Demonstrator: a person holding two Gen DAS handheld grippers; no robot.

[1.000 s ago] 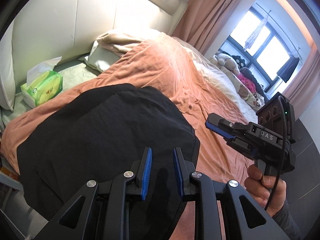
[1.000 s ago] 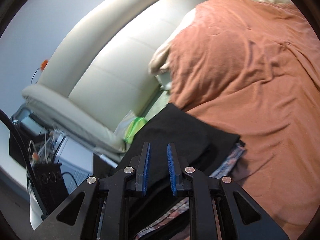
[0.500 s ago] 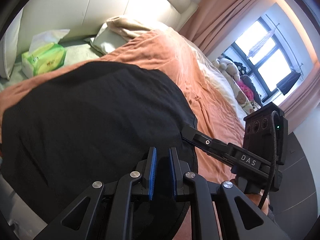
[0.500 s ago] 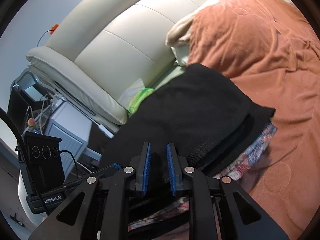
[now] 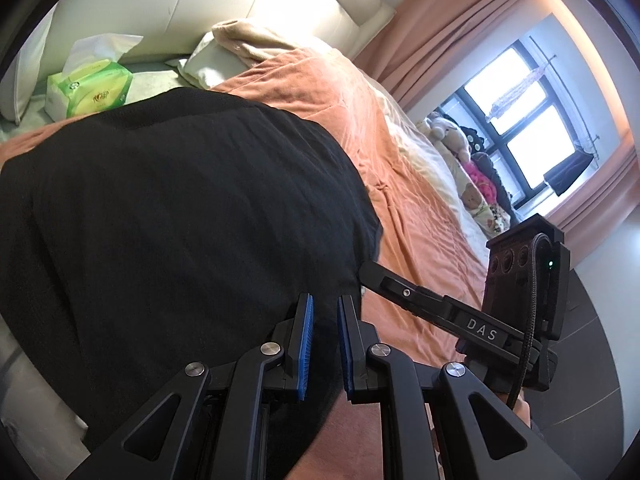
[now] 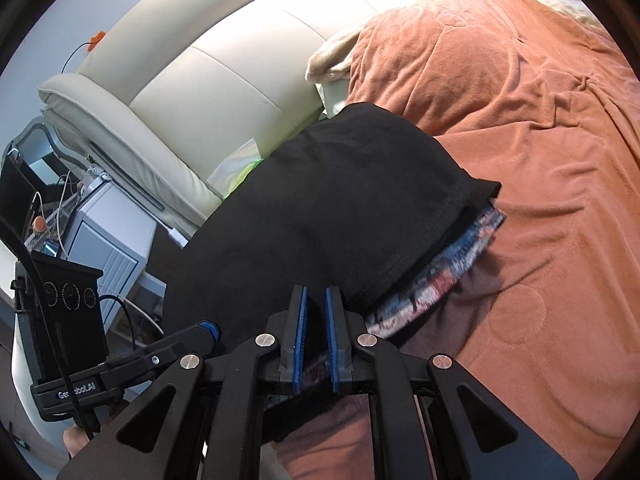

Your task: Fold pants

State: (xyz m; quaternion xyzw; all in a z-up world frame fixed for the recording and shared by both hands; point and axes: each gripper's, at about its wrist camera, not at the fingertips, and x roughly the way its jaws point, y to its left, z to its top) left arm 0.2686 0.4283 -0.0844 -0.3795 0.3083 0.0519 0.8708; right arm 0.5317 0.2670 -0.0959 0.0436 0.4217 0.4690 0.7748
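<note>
A: We have the black pants (image 5: 180,220) on the orange blanket (image 5: 320,92), each near corner pinched: left gripper (image 5: 323,344) and right gripper (image 6: 316,336) both clamped on cloth.

B: If one pinch slips, our fold could skew. We count one pair of pants, two grippers, one tissue pack (image 5: 90,88).

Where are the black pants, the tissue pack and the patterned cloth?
black pants (image 5: 180,220), left wrist view, middle of the top layer
tissue pack (image 5: 94,88), left wrist view, green front face
patterned cloth (image 6: 452,272), right wrist view, edge showing under the pants
</note>
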